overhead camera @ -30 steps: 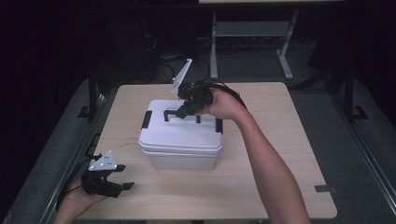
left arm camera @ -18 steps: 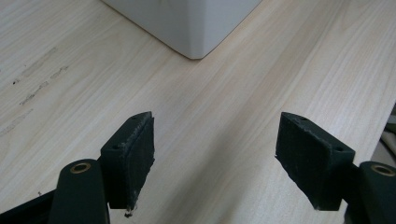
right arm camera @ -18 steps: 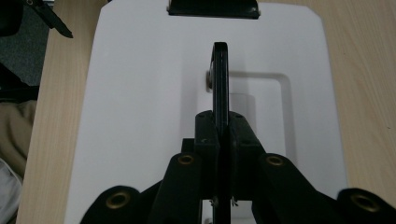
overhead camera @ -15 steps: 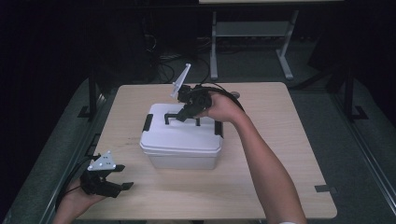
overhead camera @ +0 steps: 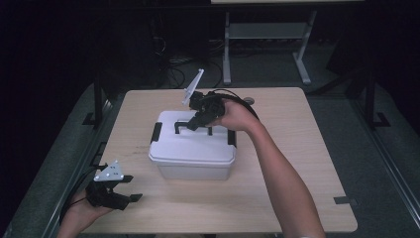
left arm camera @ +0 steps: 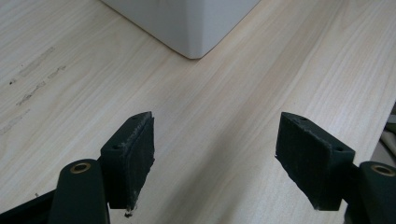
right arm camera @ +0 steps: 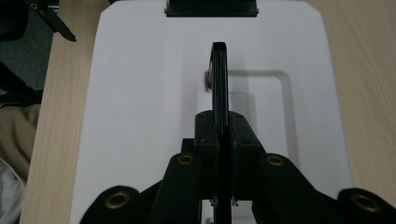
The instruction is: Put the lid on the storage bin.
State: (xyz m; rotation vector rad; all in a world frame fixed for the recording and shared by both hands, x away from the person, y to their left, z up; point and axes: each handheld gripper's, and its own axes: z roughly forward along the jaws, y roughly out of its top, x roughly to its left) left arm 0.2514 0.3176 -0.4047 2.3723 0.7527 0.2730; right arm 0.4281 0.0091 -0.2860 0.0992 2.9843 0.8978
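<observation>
On box handle (overhead camera: pixel 190 126), right gripper (overhead camera: pixel 194 124)

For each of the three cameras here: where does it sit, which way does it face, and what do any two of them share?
High view: above the person's side, facing forward and down on the light wooden table; both forearms and both grippers show.
Left gripper view: rides the left gripper, low over the table, jaws apart, facing a corner of the white plastic lidded box.
Right gripper view: rides the right gripper, looking down on the lid, jaws clamped on the black handle.
All three share the box.
</observation>
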